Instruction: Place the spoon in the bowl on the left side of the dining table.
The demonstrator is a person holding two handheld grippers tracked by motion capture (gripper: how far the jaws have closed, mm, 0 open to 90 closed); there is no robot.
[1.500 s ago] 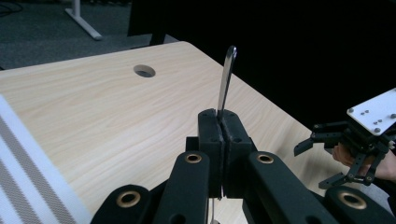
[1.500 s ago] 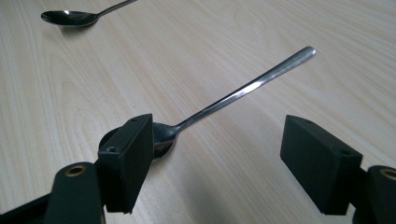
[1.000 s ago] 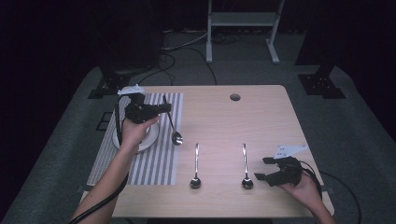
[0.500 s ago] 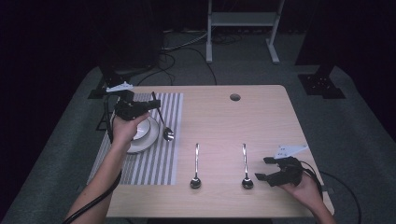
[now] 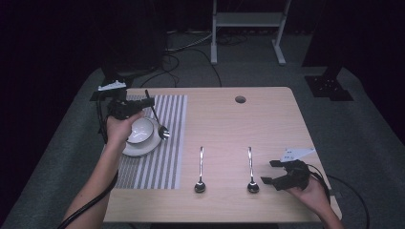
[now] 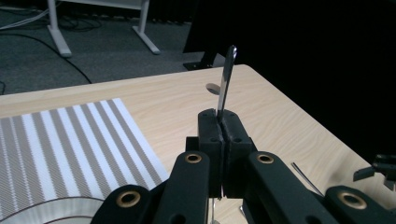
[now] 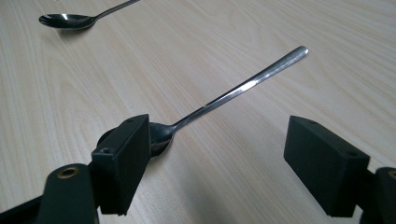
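held spoon: the spoon (image 5: 156, 119) in the left gripper (image 5: 138, 106) hangs over the far-right edge of the white bowl (image 5: 139, 131), bowl end down and toward the person, handle tilting up and away. My guess is it's headed into the bowl.

key relation: bowl sits just below and on the near side of the jaws, so the move looks like a short drop down and in.

left jaws: pressed together, pinching the spoon handle (image 6: 226, 79), which sticks up past the tips.

bowl spot: on a saucer on the striped mat (image 5: 167, 143), left part of the table (image 5: 267, 124).

other spoons: two lie on bare wood, handles pointing away, one mid-table (image 5: 200, 168) and one further right (image 5: 250, 168).

right gripper: right gripper (image 5: 276, 172) rests just beside that right spoon, jaws spread wide, nothing held.

nearer hand: left for the bowl, right for the loose spoons.

view differences: the left gripper view shows the pinch up close but hides the spoon's bowl end; the high view shows that. The right gripper view has the spoon head (image 7: 156, 135) by one pad, long axis running away between the jaws.
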